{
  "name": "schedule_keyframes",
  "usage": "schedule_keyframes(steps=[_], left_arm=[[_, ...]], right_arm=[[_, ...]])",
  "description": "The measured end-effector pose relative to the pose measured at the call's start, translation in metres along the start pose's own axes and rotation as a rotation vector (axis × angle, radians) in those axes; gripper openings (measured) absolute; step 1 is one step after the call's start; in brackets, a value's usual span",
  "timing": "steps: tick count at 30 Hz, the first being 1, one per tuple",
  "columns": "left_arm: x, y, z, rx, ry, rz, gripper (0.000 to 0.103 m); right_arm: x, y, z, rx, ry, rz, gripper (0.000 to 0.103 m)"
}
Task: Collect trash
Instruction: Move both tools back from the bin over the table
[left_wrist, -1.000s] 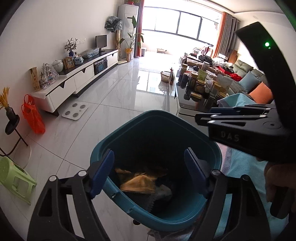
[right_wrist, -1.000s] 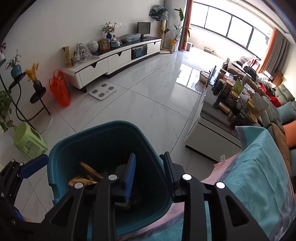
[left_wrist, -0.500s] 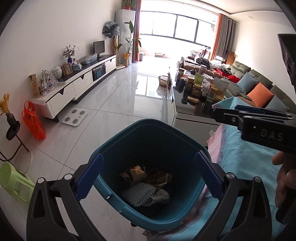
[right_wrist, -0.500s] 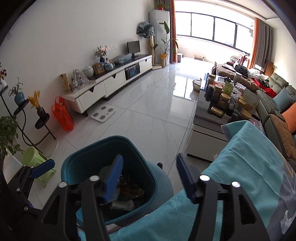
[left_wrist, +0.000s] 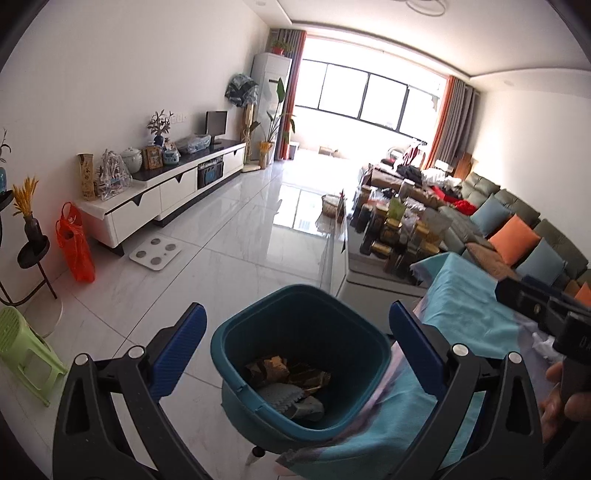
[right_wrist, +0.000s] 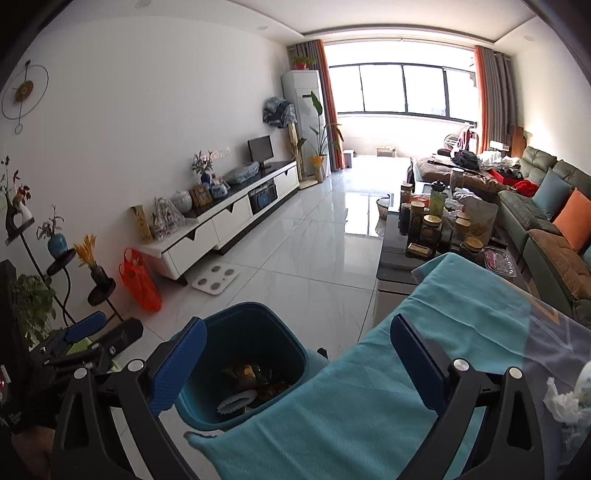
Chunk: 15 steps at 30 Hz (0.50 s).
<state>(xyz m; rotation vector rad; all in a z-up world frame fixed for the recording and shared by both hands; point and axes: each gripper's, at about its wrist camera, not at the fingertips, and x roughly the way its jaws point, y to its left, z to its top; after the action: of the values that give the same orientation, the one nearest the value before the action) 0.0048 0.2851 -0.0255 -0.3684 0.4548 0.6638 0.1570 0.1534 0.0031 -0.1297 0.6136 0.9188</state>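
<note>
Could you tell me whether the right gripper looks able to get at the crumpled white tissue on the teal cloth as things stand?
Probably yes: the right gripper is open and empty, and the tissue lies uncovered on the teal cloth beside it.

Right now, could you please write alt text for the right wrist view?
The open right hand-held gripper hangs empty above a teal plastic waste bin holding wrappers, beside a teal cloth-covered table. Crumpled white tissue lies on the cloth.
</note>
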Motion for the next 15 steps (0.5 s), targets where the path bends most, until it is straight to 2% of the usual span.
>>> schedule_keyframes(steps=[6, 15], left_arm=[[-0.035, -0.036, 0.006, 0.043, -0.072, -0.111, 0.098], [-0.068, -0.103, -0.005, 0.126, -0.107, -0.278, 0.098]], right_arm=[[-0.055, -0.021, -0.018, 0.034, -0.086, -0.045, 0.096], [-0.124, -0.056, -0.048, 0.084, -0.173, -0.151, 0.096]])
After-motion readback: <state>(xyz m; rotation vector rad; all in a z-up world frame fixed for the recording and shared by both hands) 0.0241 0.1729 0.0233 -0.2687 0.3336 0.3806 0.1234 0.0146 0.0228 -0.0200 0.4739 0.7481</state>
